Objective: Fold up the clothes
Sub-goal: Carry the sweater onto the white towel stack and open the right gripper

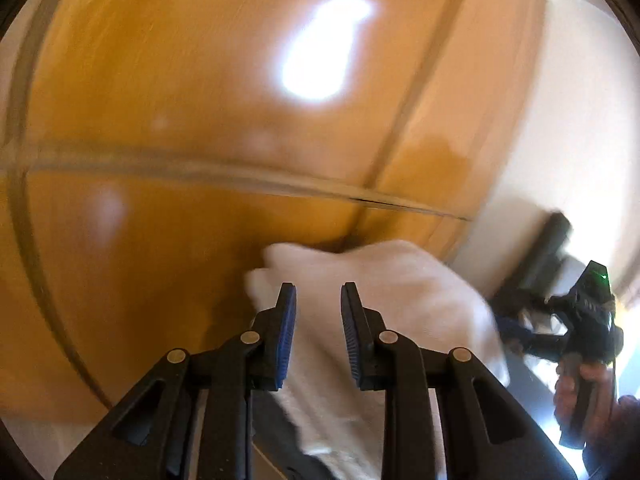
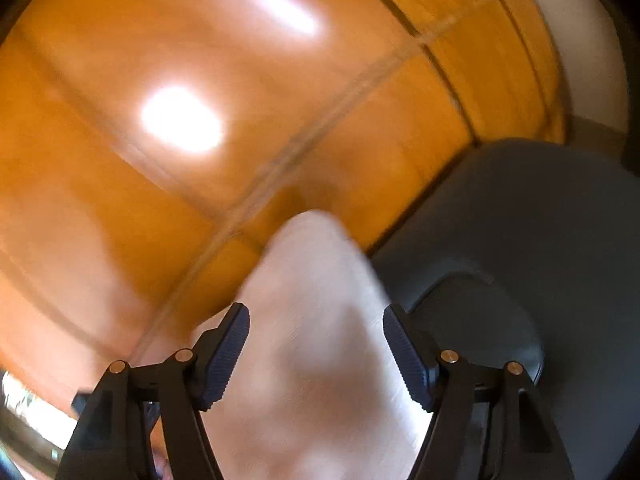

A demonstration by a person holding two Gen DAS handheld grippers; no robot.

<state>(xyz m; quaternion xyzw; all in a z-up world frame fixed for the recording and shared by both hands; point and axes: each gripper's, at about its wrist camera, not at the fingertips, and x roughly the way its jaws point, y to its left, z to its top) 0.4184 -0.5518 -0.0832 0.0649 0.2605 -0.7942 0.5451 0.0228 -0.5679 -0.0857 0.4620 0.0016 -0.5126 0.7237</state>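
A white cloth lies bunched under and ahead of my left gripper. The blue pads stand a narrow gap apart, with cloth showing through the gap, and I see neither pad pressing on it. In the right wrist view the same white cloth runs up between the fingers of my right gripper. Its jaws are wide open and both pads are clear of the fabric. The right gripper also shows at the far right of the left wrist view, held by a hand. Everything is motion-blurred.
An orange wooden surface with dark seams fills most of both views. A dark grey rounded seat sits right of the cloth. A dark cylinder and a pale wall lie to the right.
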